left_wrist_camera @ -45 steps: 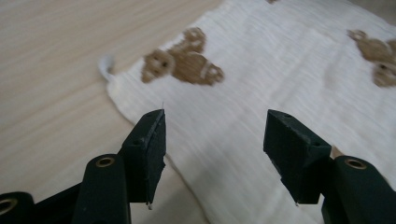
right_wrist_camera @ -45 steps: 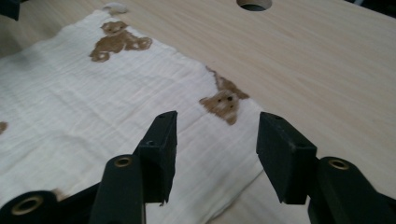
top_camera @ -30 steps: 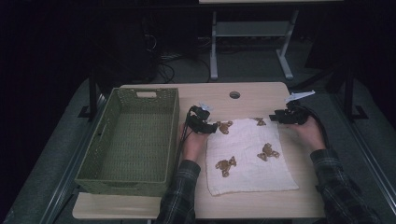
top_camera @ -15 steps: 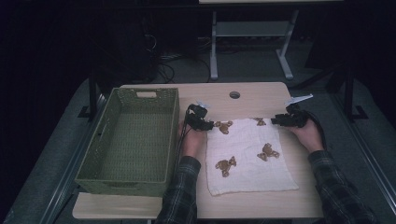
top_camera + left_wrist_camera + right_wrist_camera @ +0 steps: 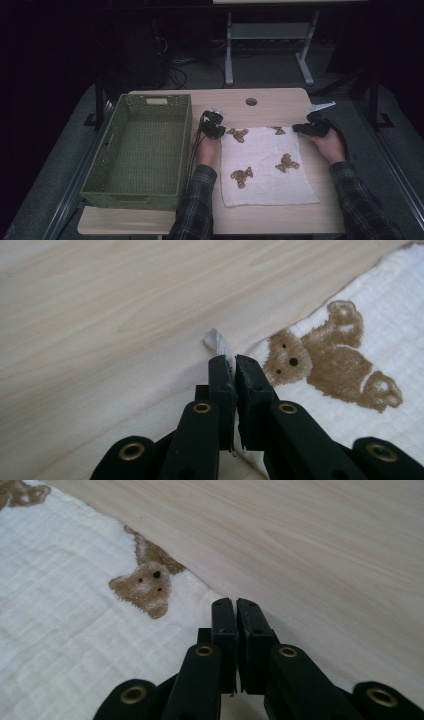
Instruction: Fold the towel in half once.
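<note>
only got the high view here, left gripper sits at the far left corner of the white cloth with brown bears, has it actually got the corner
observer: Yes. The left gripper has just closed its black jaws on the corner of the white bear-print cloth; a small fabric tip sticks out past them.
operator: and the right one
observer: The right gripper has just closed too, at the far right corner. The cloth runs in under its jaws, but the pinch itself is hidden.
operator: any bear close to it
observer: A brown bear's head, cut off by the cloth's edge, lies just beside those jaws.
</note>
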`<action>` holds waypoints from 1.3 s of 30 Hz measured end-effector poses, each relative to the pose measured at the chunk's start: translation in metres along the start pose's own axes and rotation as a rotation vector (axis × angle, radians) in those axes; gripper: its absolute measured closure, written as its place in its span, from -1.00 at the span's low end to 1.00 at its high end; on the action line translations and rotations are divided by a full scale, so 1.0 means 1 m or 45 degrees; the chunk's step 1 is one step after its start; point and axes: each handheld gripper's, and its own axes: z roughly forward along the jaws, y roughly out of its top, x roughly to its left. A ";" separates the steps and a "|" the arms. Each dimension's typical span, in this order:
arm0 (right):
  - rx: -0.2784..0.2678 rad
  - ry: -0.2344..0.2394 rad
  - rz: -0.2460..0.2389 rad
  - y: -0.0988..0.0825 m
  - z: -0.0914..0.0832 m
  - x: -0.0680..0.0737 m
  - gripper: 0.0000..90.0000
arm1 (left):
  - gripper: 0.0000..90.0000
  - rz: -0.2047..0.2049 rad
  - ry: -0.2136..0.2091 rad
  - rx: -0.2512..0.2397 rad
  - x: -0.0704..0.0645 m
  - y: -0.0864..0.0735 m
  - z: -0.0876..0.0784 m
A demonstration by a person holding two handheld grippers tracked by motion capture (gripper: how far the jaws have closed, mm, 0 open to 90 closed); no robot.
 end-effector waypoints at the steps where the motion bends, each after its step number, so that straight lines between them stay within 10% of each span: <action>1: -0.008 -0.001 0.002 0.001 -0.002 -0.001 0.93 | 0.92 -0.006 0.003 -0.020 0.000 0.001 -0.002; 14: -0.137 -0.025 0.024 0.024 -0.036 -0.007 0.94 | 0.92 -0.004 0.020 -0.146 -0.002 0.025 -0.029; 20: -0.155 -0.016 0.008 0.018 -0.046 0.001 0.93 | 0.92 -0.049 -0.046 -0.176 -0.004 0.015 -0.037; 39: -0.205 -0.002 -0.035 -0.025 -0.083 0.038 0.93 | 0.92 0.040 0.009 -0.172 -0.033 -0.015 -0.071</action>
